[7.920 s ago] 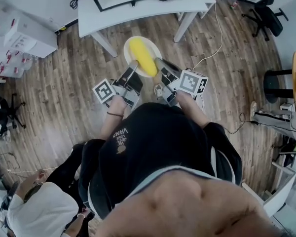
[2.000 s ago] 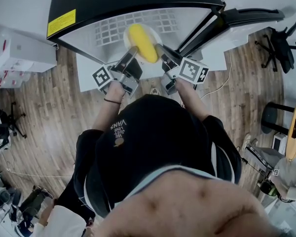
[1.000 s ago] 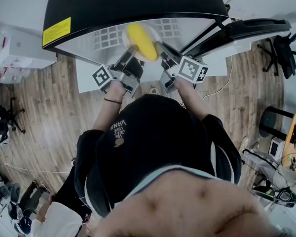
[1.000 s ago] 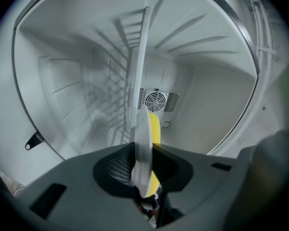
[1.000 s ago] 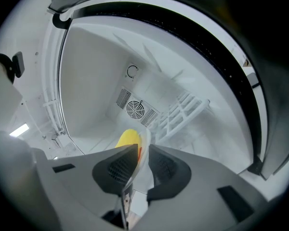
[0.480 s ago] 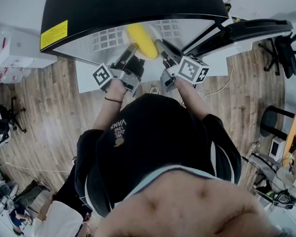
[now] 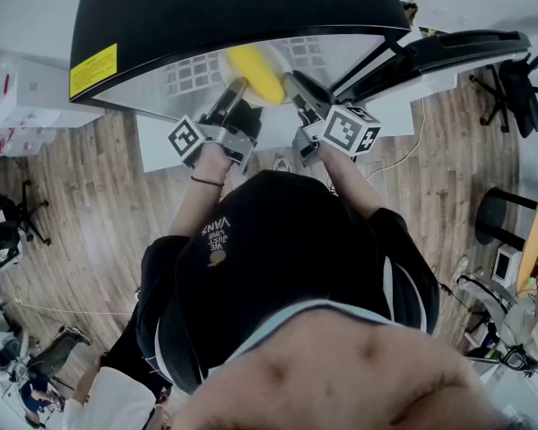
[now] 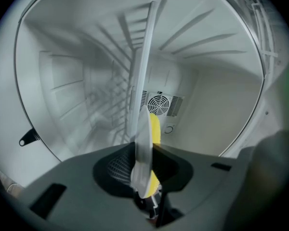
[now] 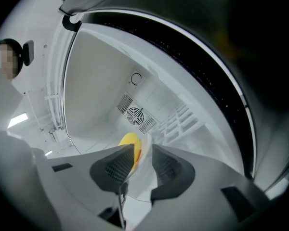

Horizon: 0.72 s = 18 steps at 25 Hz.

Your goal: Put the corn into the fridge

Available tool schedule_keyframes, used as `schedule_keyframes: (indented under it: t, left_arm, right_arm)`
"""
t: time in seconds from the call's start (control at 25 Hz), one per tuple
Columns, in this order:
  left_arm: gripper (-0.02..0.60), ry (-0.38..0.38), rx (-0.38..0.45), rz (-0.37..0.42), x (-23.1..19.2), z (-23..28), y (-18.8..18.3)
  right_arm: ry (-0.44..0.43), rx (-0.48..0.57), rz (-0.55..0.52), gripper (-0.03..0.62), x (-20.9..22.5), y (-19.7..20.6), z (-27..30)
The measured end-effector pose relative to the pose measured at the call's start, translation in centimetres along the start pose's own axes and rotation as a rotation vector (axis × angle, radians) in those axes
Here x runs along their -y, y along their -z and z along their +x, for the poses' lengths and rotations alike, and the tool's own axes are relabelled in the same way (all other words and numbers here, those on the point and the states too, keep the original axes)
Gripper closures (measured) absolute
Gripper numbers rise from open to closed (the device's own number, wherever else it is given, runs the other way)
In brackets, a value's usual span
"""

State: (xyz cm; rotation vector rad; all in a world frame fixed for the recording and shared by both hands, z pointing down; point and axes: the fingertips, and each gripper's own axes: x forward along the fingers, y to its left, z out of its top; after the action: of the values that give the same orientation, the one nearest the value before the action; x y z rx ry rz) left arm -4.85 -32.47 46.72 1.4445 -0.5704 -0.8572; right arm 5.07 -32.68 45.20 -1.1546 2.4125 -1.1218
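Plate (image 8: pixel 143 81) slid deeper into fridge (image 7: pixel 233 7); right tongs (image 7: pixel 290 81) were opening off its rim, so left tongs' (image 7: pixel 235 86) lone clamp risked tipping corn (image 7: pixel 255 72).

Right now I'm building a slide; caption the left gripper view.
Edge-on plate with corn, gripped by the left claw, inside the white fridge.

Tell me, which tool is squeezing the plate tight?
The left tool: its jaws pinch the rim of the plate. The right tool has jaws that have just been opening and stand apart around the rim.
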Motion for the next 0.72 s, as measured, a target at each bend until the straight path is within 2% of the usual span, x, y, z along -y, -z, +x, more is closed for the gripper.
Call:
schedule_keyframes:
  t: [0.24, 0.48, 0.72]
  left_arm:
    - [0.505, -0.005, 0.007, -0.001, -0.1, 0.2, -0.1]
    - [0.505, -0.012, 0.013, 0.001, -0.1, 0.2, -0.1]
    - [0.505, -0.008, 0.015, 0.008, -0.1, 0.2, -0.1]
  right_arm:
    - [0.001, 0.029, -0.036, 0.477, -0.3, -0.5, -1.0]
    - [-0.012, 0.033, -0.138, 0.457, -1.7, -0.5, -1.8]
    - [0.003, 0.053, -0.247, 0.387, -2.4, -0.4, -2.7]
